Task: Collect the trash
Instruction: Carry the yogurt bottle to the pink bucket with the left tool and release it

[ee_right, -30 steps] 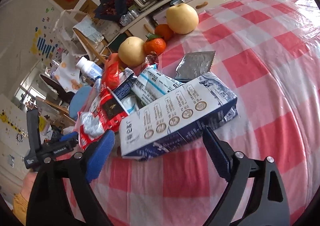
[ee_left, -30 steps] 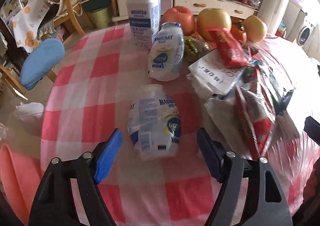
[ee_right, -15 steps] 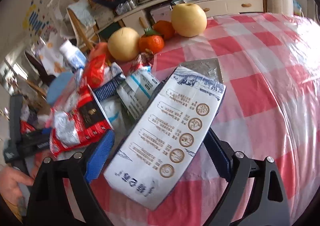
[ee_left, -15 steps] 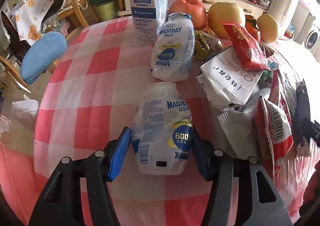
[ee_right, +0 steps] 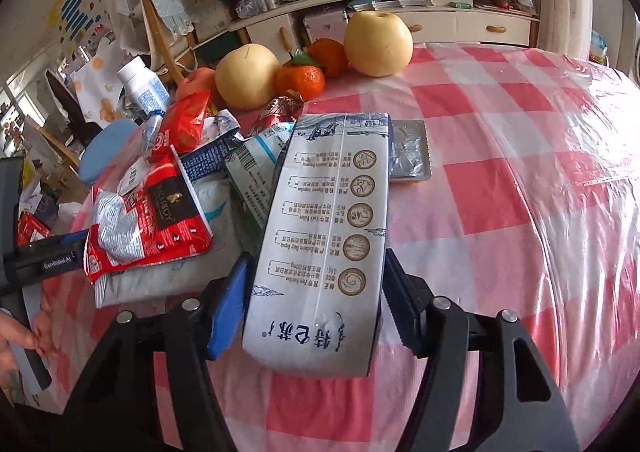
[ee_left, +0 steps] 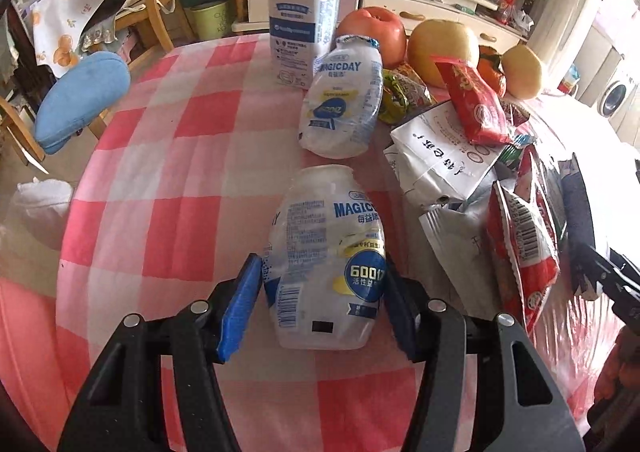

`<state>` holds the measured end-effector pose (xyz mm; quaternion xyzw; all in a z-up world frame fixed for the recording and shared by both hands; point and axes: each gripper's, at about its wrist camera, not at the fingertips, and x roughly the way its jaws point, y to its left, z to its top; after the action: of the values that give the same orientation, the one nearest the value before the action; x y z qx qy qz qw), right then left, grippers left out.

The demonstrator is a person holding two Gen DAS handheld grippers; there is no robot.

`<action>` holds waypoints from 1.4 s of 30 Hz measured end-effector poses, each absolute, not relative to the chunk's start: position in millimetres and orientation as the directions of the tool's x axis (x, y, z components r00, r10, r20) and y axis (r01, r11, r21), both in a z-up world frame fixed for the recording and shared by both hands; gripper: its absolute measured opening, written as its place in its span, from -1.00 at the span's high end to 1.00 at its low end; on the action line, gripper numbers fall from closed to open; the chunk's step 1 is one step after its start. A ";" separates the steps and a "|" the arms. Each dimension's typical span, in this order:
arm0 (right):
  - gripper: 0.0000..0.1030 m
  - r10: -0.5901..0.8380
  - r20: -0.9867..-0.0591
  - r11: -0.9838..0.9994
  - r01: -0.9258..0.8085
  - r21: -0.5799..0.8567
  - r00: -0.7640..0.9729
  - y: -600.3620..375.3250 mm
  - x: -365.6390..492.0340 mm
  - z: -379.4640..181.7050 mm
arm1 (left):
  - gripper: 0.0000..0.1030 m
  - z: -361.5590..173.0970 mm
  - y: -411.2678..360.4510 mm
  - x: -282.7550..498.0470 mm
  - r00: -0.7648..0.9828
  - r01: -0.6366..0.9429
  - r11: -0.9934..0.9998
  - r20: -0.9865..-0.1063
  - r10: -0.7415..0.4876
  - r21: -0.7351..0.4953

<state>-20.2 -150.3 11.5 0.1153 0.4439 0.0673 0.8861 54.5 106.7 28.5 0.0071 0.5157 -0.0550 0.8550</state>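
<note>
Left gripper (ee_left: 322,304): jaws clamped on crumpled bottle (ee_left: 326,256), light, dented plastic; grip its wider base.
Right gripper (ee_right: 314,302): jaws just closed across milk carton (ee_right: 324,236), light, squashable; hold mid-body.

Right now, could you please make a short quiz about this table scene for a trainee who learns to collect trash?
1. True or false: the left hand-held gripper is closed on a lying yogurt bottle.
2. What does the right hand-held gripper grip? A) a milk carton B) an orange C) a red snack wrapper
3. Fill in: the tall white bottle with a cap stands ____ on the checked tablecloth.

Key: 1 true. 2 A, the milk carton; its jaws have just been closing on the carton's sides. 3 upright.
</note>
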 end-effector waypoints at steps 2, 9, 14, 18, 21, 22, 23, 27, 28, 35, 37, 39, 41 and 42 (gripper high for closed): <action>-0.25 0.230 -0.768 0.963 -0.027 0.267 0.598 -149.1 -22.7 11.5 | -0.15 31.4 110.7 50.4 0.467 0.097 0.993 -0.878 -0.100 -0.062; -0.25 0.223 -0.755 0.966 -0.035 0.256 0.617 -147.8 -35.1 16.7 | -0.15 46.0 125.9 29.4 0.494 0.100 0.988 -0.857 -0.149 -0.114; -0.25 0.243 -0.719 0.959 -0.052 0.277 0.651 -147.9 -52.9 27.0 | -0.15 60.7 139.4 10.0 0.528 0.100 0.985 -0.832 -0.172 -0.141; -0.25 0.281 -0.677 0.949 -0.089 0.303 0.680 -139.0 -69.2 41.7 | -0.15 78.2 154.7 -7.6 0.571 0.097 0.983 -0.801 -0.182 -0.154; -0.25 0.311 -0.647 0.939 -0.119 0.323 0.696 -126.5 -77.9 54.3 | -0.15 95.6 169.4 -24.2 0.613 0.088 0.984 -0.771 -0.174 -0.152; -0.25 0.327 -0.635 0.934 -0.135 0.331 0.700 -118.5 -80.9 60.6 | -0.15 101.9 175.1 -30.5 0.627 0.081 0.985 -0.761 -0.170 -0.154; -0.25 0.342 -0.624 0.929 -0.151 0.339 0.702 -110.6 -83.5 65.6 | -0.15 106.5 180.9 -35.7 0.638 0.072 0.986 -0.752 -0.164 -0.153; -0.25 0.429 -0.587 0.897 -0.250 0.364 0.686 -62.1 -93.9 86.7 | -0.15 127.2 216.5 -59.5 0.690 0.014 0.987 -0.713 -0.125 -0.160; -0.25 0.453 -0.583 0.887 -0.277 0.368 0.674 -48.0 -95.4 90.7 | -0.15 130.0 225.2 -62.6 0.696 -0.001 0.987 -0.708 -0.116 -0.162; -0.25 0.638 -0.561 0.769 -0.473 0.429 0.528 80.3 -98.8 109.4 | -0.15 141.4 312.7 -95.5 0.734 -0.186 0.964 -0.679 0.009 -0.188; -0.25 0.675 -0.559 0.734 -0.517 0.440 0.482 119.9 -95.8 113.3 | -0.15 139.2 339.3 -101.9 0.734 -0.246 0.946 -0.678 0.040 -0.210; -0.25 0.694 -0.560 0.711 -0.550 0.438 0.452 151.8 -92.7 116.8 | -0.15 133.3 369.5 -106.6 0.724 -0.320 0.918 -0.686 0.078 -0.234; -0.25 0.709 -0.564 0.690 -0.581 0.432 0.423 184.8 -89.4 119.3 | -0.15 125.2 393.1 -108.7 0.706 -0.380 0.891 -0.700 0.105 -0.249; -0.26 0.719 -0.564 0.677 -0.591 0.439 0.406 200.0 -87.1 120.0 | -0.15 121.3 403.2 -109.6 0.696 -0.409 0.876 -0.708 0.118 -0.255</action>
<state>-87.1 200.0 120.0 0.0850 0.3782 0.3926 0.8341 -109.6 403.2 121.3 -0.2008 0.3614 0.1466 0.8986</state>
